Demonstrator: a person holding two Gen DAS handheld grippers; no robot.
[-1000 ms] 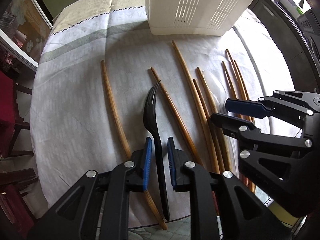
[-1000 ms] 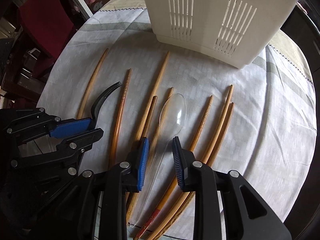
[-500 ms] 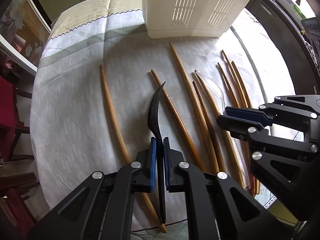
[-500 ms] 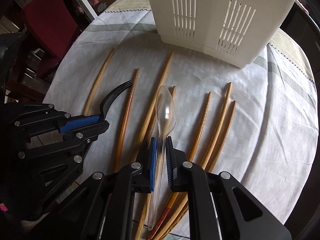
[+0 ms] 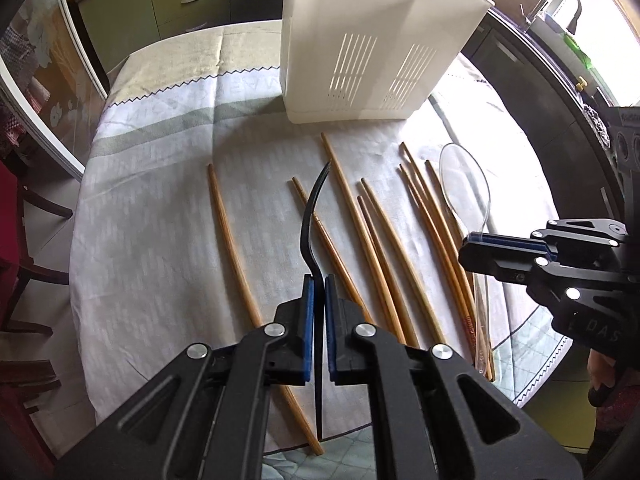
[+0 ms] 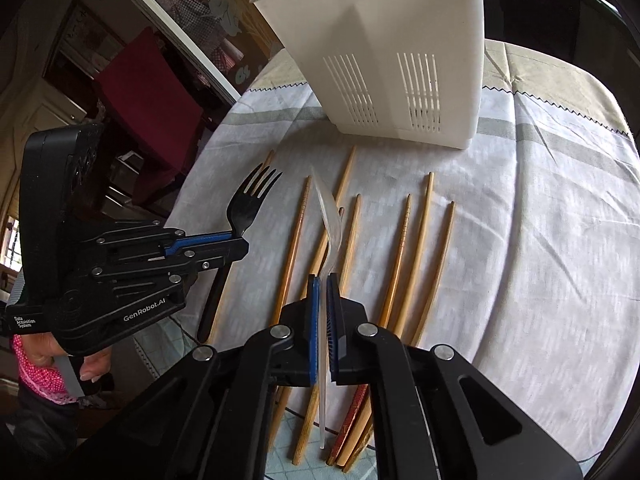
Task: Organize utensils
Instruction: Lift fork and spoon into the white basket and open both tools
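The left tool [image 5: 319, 288] is clamped on the neck of a black fork [image 5: 311, 216], whose long axis runs straight ahead between the pads, tines forward and handle trailing back under the tool. The right tool [image 6: 323, 284] is clamped the same way on a clear spoon [image 6: 330, 216], bowl forward. Both pieces look lifted clear of the worktop [image 5: 160, 240].

Ahead of both tools, beyond the tines and the bowl, stands the white bin [image 5: 372, 40], a tall slotted caddy. Its open top sits above the tool tips, so each piece probably has to go up and over the rim, then tip handle-down. Neither tool is clearly nearer; the fork lies toward the bin's left part, the spoon toward its right. Its inside is hidden, so I cannot tell what it holds.

Below the tools, wooden chopsticks [image 6: 404, 256] lie loose on the cloth, roughly parallel, pointing toward the bin.
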